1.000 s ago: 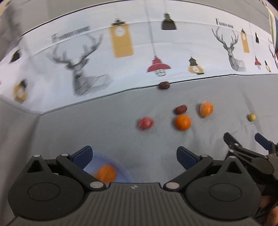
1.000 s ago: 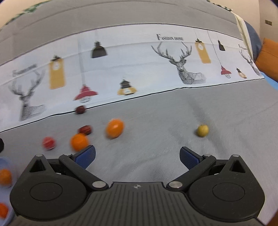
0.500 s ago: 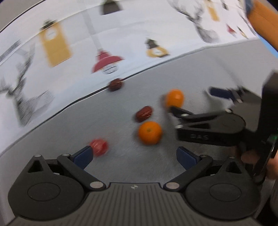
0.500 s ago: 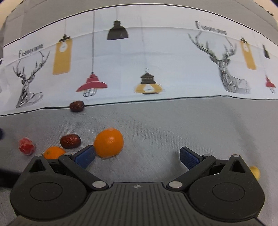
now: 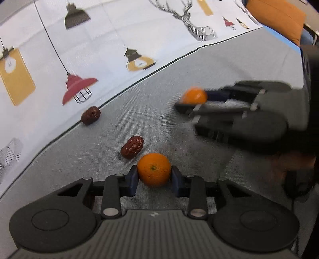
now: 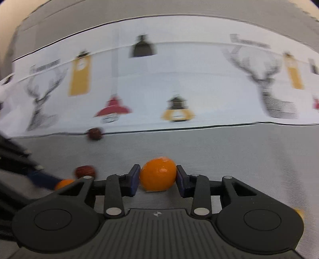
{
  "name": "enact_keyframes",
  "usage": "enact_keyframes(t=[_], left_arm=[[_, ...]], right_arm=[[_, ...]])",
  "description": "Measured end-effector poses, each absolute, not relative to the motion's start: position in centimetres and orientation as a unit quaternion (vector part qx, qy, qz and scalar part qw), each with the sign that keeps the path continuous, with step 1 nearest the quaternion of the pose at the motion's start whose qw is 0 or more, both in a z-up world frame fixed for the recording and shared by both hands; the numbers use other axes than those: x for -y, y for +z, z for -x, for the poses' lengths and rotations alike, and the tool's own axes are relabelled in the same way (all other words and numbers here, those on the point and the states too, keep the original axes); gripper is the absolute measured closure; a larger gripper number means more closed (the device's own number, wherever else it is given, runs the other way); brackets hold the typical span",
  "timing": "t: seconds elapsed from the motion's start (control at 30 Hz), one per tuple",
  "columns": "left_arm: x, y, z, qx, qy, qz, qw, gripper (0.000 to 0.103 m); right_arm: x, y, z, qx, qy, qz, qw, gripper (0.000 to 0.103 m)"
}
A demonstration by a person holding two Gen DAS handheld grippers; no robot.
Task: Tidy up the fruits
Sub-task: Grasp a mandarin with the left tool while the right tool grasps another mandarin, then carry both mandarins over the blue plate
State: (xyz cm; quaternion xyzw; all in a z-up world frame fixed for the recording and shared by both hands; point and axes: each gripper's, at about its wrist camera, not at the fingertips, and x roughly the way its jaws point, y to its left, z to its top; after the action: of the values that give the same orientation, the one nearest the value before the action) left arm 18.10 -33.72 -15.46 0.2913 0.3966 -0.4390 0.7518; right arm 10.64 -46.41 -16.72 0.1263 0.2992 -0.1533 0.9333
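Observation:
My left gripper (image 5: 154, 177) is shut on a round orange tangerine (image 5: 154, 172) resting on the grey cloth. My right gripper (image 6: 157, 178) is shut on a second, oval tangerine (image 6: 158, 174); it also shows in the left wrist view (image 5: 194, 96), held at the tips of the right gripper (image 5: 191, 101). Two dark red dates lie on the cloth: one (image 5: 132, 146) just beyond the left tangerine, one (image 5: 90, 115) farther off at the edge of the printed cloth. In the right wrist view the dates show at the left (image 6: 84, 171) and farther back (image 6: 95, 133).
A white cloth printed with lamps and deer (image 5: 99, 49) covers the far side. An orange cushion (image 5: 277, 18) sits at the far right. A small yellow fruit (image 6: 299, 213) peeks out beside the right gripper's body. The left gripper (image 6: 30, 169) shows blurred at the left.
Both grippers have moved forward and closed, each on a tangerine. The red fruit and the blue bowl have left the left wrist view.

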Motion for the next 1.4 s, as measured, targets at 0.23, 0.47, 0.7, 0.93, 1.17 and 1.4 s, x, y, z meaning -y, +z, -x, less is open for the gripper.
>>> enact_keyframes(t=[0.23,0.47,0.7,0.93,1.17,1.4], left_arm=[[28.0,-10.4,-13.1,-0.37,-0.413,-0.273,0.786,0.065],[18.3,-5.1,-6.6,-0.407,-0.352,-0.227,0.812,0.065],[8.5,-1.4,-1.0,-0.429,-0.276,-0.197,0.837,0.065],[1.8,0.7,2.8,-0.41,-0.234,-0.173,0.865,0.065],[-1.0,1.5,5.6,-0.381,-0.231,-0.15,0.883,0.065],[-2.3,1.8,6.8,-0.365,-0.23,-0.13,0.893,0.065]], right_arm=[[44.2,-12.8,-5.2,-0.284,-0.161,-0.1,0.94,0.063],[36.8,-7.6,2.2,-0.303,-0.082,-0.125,0.941,0.063],[27.6,-2.7,5.8,-0.317,0.046,-0.127,0.939,0.063],[19.3,0.2,8.8,-0.32,0.112,-0.099,0.935,0.063],[15.8,1.5,10.8,-0.318,0.109,-0.052,0.941,0.063],[14.3,1.9,12.0,-0.315,0.105,-0.022,0.943,0.063]])
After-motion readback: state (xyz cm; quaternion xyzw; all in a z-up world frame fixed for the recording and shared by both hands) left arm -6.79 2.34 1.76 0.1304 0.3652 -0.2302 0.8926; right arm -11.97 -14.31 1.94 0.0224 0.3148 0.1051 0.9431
